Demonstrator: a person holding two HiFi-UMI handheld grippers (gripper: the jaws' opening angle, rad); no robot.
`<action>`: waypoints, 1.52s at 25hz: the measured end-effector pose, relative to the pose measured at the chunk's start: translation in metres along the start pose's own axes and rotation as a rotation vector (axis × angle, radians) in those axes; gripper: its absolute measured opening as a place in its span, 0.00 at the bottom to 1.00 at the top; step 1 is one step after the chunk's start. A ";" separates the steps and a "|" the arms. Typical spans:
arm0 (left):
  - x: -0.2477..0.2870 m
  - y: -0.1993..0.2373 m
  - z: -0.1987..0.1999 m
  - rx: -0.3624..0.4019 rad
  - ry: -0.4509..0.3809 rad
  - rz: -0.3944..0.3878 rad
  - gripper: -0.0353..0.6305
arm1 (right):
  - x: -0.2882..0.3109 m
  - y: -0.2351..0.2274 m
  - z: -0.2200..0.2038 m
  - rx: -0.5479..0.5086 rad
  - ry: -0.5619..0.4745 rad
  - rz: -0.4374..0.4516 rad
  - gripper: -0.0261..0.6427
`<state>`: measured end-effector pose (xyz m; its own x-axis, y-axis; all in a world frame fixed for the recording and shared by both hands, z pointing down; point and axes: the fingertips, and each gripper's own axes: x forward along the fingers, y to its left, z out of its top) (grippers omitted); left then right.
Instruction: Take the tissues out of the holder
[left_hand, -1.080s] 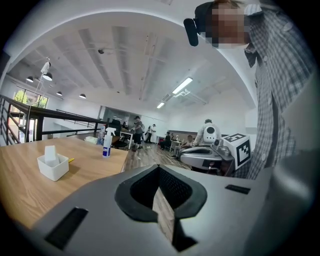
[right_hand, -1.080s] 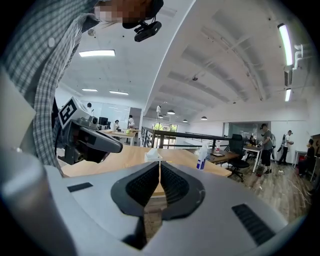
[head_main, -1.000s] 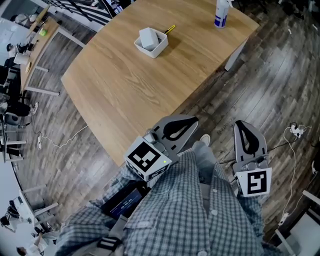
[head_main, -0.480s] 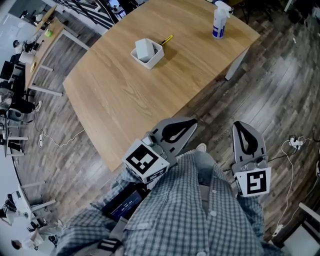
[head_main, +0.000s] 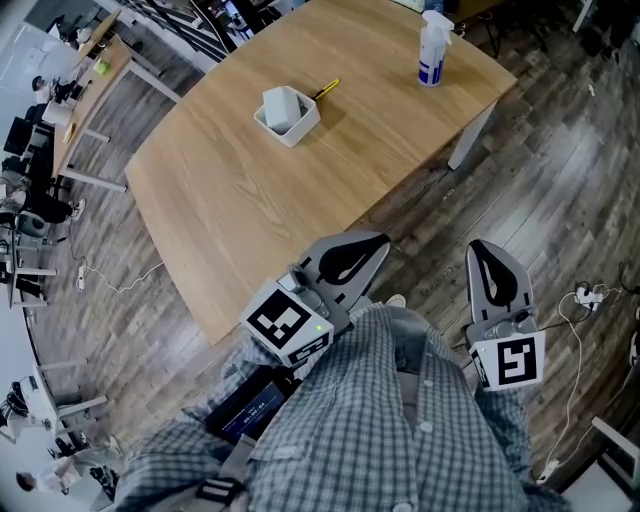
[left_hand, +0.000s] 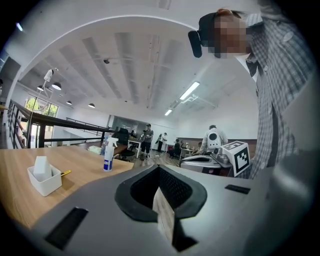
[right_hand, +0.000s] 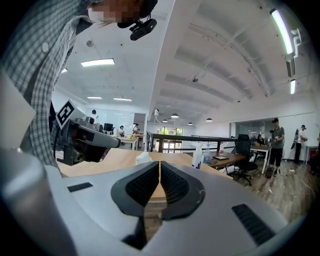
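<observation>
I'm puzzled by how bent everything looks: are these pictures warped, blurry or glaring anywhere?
Head view: a wide-angle bend curves the edges of the table, but the picture is sharp and evenly lit. Left gripper view: a fisheye circle with dark corners and a bowed ceiling. Right gripper view: the same fisheye; the ceiling light strip glares white.

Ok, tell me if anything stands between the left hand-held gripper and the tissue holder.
Nothing visible does: only bare table lies between the left hand-held gripper and the tissue holder; the spray bottle stands aside.
</observation>
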<state>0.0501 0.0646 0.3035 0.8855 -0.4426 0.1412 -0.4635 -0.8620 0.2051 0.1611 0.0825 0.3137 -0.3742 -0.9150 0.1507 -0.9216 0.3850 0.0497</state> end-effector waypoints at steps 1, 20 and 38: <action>0.001 -0.001 0.000 0.002 0.001 0.003 0.06 | -0.001 -0.001 -0.003 -0.007 0.007 0.004 0.07; 0.000 0.023 0.003 0.036 0.047 0.084 0.06 | 0.016 -0.008 -0.016 0.027 0.019 0.027 0.07; 0.065 0.098 0.014 0.003 0.082 0.051 0.06 | 0.073 -0.054 -0.013 0.058 0.064 -0.048 0.07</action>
<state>0.0629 -0.0521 0.3195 0.8550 -0.4647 0.2304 -0.5082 -0.8395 0.1924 0.1851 -0.0035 0.3345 -0.3237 -0.9220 0.2126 -0.9434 0.3316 0.0013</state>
